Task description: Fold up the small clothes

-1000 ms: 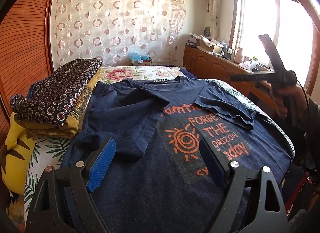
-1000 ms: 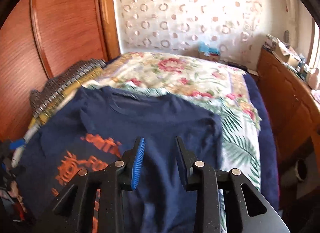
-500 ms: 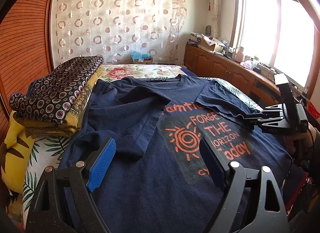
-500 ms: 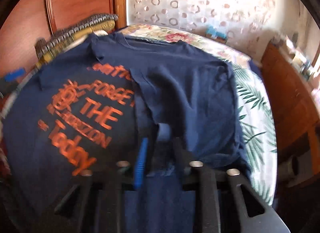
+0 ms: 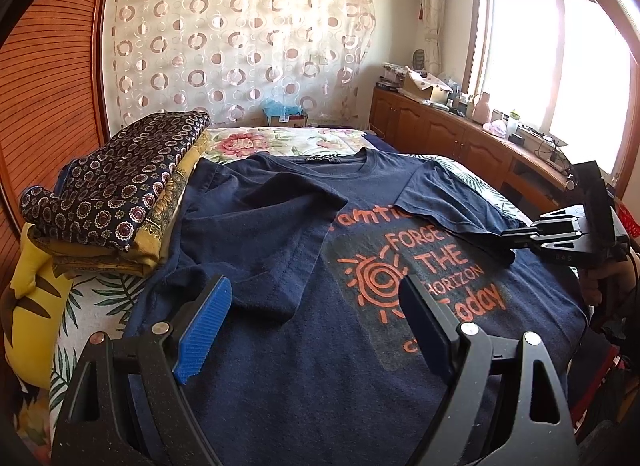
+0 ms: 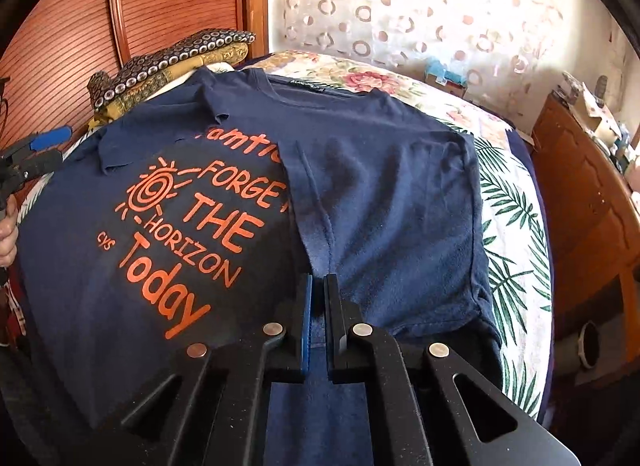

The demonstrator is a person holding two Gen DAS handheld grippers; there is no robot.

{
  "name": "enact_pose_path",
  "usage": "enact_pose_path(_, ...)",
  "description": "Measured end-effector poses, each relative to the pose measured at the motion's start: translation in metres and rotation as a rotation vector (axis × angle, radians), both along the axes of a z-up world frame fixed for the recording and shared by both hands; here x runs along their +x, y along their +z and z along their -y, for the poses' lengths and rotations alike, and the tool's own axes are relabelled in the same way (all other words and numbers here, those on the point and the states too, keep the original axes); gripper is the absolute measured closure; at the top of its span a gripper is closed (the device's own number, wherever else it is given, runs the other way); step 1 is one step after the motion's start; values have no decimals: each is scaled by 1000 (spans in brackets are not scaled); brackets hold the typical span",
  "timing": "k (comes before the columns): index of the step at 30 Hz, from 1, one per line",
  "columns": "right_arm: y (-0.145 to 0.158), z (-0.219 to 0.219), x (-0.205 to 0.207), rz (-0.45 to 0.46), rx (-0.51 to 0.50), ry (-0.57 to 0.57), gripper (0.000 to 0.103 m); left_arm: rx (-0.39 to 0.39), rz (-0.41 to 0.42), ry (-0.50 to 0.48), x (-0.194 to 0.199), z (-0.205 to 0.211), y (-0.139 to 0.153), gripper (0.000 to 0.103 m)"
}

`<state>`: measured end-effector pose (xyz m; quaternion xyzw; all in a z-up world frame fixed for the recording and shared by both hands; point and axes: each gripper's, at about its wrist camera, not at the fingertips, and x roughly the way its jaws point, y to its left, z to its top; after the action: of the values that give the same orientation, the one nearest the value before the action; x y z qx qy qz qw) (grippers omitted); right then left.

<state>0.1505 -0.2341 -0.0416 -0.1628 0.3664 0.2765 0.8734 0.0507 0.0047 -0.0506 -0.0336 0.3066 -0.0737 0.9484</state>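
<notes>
A navy T-shirt (image 5: 312, 366) with an orange print lies front up on the bed, and both sleeves are folded in over the chest. My left gripper (image 5: 312, 286) hangs open just above its lower left part, nothing between the pads. My right gripper (image 6: 318, 280) sits on the edge of the folded-in right side. Its jaws are closing, with a ridge of the navy T-shirt (image 6: 380, 193) pinched between them. From the left wrist view the right gripper (image 5: 508, 244) shows at the shirt's right side, a hand behind it. The left gripper (image 6: 40, 145) appears at the far left of the right wrist view.
A stack of folded patterned clothes (image 5: 120, 185) rests on a yellow pillow (image 5: 28, 306) left of the shirt, against a wooden wardrobe (image 5: 48, 85). The floral bed sheet (image 6: 508, 201) shows beyond and right of the shirt. A low wooden cabinet (image 5: 460, 137) runs under the window.
My right gripper came down from the air onto the shirt's right folded side and its jaws narrowed onto the fabric. The left gripper stayed where it was, still open.
</notes>
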Motion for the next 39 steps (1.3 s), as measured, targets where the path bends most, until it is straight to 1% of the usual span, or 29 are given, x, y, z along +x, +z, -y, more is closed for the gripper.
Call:
enact_pose_path(1,2,1,0,3,6,-5,89,3,0,5,1,-1,1,16)
enact_pose_path(3,5,3,1,15,19,-23,75,7,0,18,4,-6,2,17)
enact_pose_path(4,7,5,3,21,27,-36,71,7,1,23,5,-9,3,17)
enact_pose_path(5,8,7,5,26,27,-49,61,8,2,28,6,-11,4,17)
enact_pose_path(6,9,8,7,30,26,-63,56,11,2,31,8,-13,5,17)
enact_pose_path(9,10,14,14,40,28,-87,54,28,0,41,14,-19,7,16)
enact_pose_path(12,6,14,20,53,9,-124,53,42,-8,46,24,-27,9,17)
enact_pose_path(15,-4,17,27,29,8,-171,53,50,-23,47,37,-35,11,17)
enact_pose_path(19,-14,18,34,6,18,-194,53,76,-36,38,58,-43,19,17)
enact_pose_path(23,-14,22,32,8,46,-193,53,74,-60,11,83,-50,27,18)
enact_pose_path(24,-15,21,31,11,44,-193,53,83,-72,4,93,-51,29,23)
enact_pose_path(26,-15,20,29,18,36,-194,52,101,-96,0,108,-53,29,28)
enact_pose_path(27,-15,20,29,19,35,-194,52,109,-114,-2,119,-54,28,34)
enact_pose_path(28,-15,20,30,18,36,-194,52,110,-131,1,127,-55,27,39)
enact_pose_path(31,-16,21,31,20,36,-194,52,98,-194,6,153,-60,18,49)
enact_pose_path(34,-16,21,30,24,33,-194,52,119,-257,12,176,-57,6,55)
enact_pose_path(39,-17,21,30,26,32,-194,52,171,-317,50,207,-51,-9,55)
